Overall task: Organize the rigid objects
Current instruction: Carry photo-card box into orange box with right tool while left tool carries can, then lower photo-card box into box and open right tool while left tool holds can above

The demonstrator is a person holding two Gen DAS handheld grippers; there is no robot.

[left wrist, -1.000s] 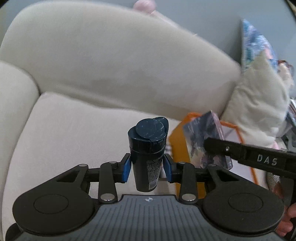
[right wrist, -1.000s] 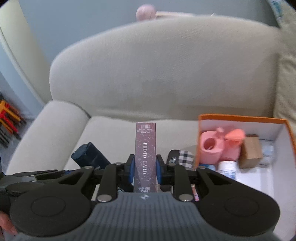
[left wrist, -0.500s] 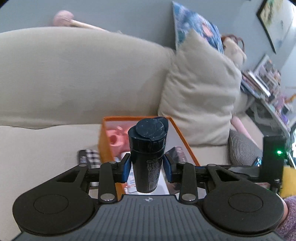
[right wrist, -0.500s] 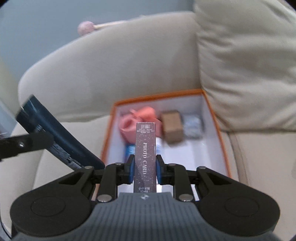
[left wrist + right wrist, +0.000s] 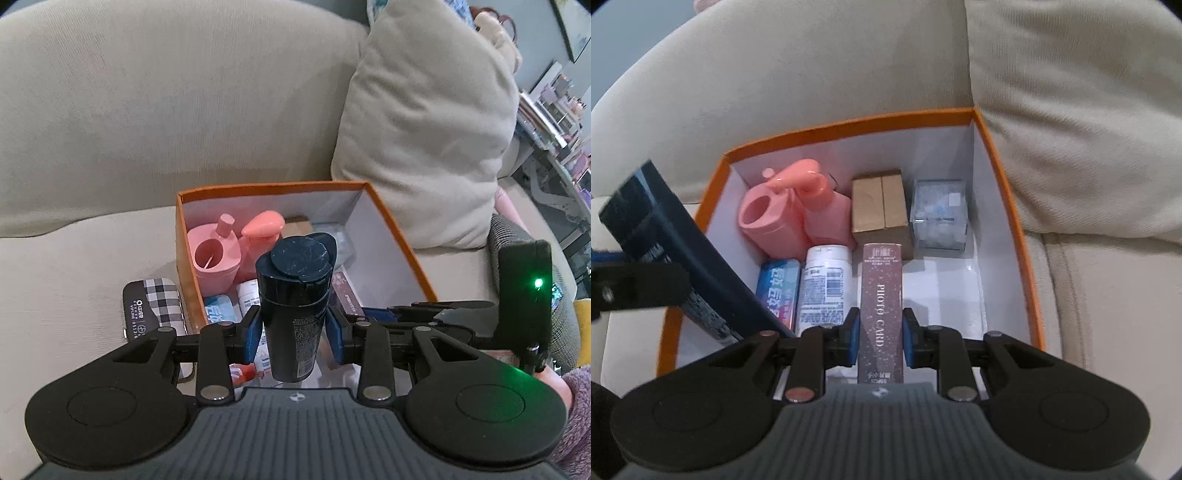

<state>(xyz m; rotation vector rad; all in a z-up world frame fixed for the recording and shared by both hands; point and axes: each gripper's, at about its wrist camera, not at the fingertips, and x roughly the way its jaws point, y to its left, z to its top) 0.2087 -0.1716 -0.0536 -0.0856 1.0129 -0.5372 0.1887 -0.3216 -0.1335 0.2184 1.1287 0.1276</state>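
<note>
Clamping a dark navy bottle (image 5: 293, 299) between its blue pads, the left gripper (image 5: 293, 330) hung over the near left part of the orange box (image 5: 273, 186). The bottle was a smooth plastic cylinder with a scuffed flip cap and fine print down its side.

The right gripper (image 5: 880, 334) was closed on a slim maroon carton (image 5: 881, 306), speckled and lettered "PHOTO CARD", held over the box's bare white floor.

The box was stiff card, orange outside and matte white inside, sitting on a beige woven-fabric sofa (image 5: 147, 110) with a plump cushion (image 5: 424, 129) at its right.

Inside, at the far wall, stood a glossy pink holder (image 5: 768, 218) with a round hole, touching a pink pump bottle (image 5: 820, 206). Right of these were a brown cardboard cube (image 5: 881, 206) and a clear plastic cube (image 5: 940, 218). Nearer lay a white labelled bottle (image 5: 825, 284) and a blue tin (image 5: 777, 288), side by side.

Outside the box, against its left wall, lay a rounded black case (image 5: 153, 308) with a checked fabric band.
</note>
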